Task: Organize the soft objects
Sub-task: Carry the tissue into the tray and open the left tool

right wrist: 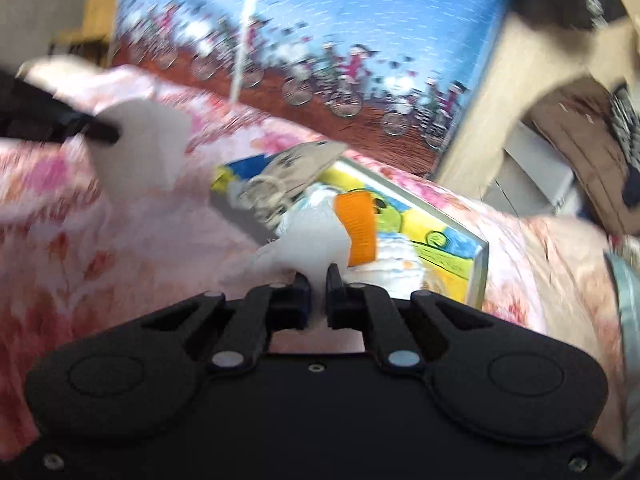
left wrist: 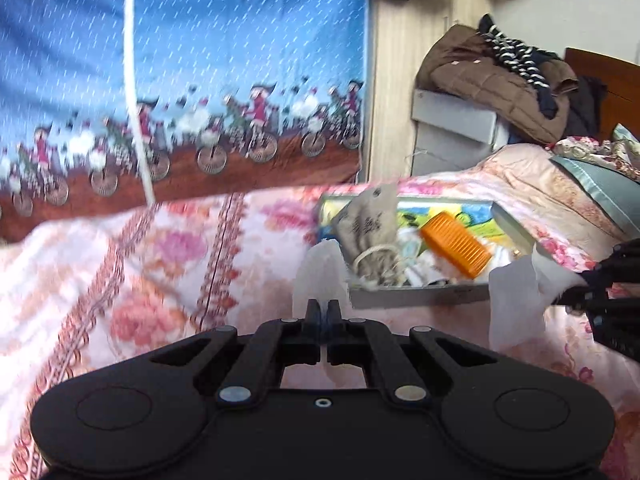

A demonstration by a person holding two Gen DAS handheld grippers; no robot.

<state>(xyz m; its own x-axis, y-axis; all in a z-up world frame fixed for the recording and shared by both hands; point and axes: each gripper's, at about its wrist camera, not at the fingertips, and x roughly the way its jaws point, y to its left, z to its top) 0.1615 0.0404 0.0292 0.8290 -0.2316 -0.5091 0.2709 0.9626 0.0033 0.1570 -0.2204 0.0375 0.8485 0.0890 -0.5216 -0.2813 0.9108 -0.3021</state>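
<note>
Your left tongs are pressed together on a white tissue, pinching its lower edge so the sheet stands up just ahead of the tips, over the pink floral bedspread. Your right tongs are nearly closed too, nipping another white tissue that bunches up right in front of the fingers. From the left wrist view you can see that second tissue hanging off the right tongs at the right edge of the picture, near the corner of the grey tray. From the right wrist view the left tongs come in from the left with their tissue trailing, blurred by motion. The tray lies on the bed just beyond both tongs, with a bright cartoon print on its floor. Inside it, a beige drawstring pouch with dark lettering lies toward the left end, an orange ribbed cap sits beside it, and white crumpled soft pieces lie under and around the cap. Behind the bed hangs a blue curtain printed with cyclists, with a white cord running down across it. To the right, a brown padded jacket and a striped garment are heaped on a grey box. Both views are smeared, the right one more so.
</note>
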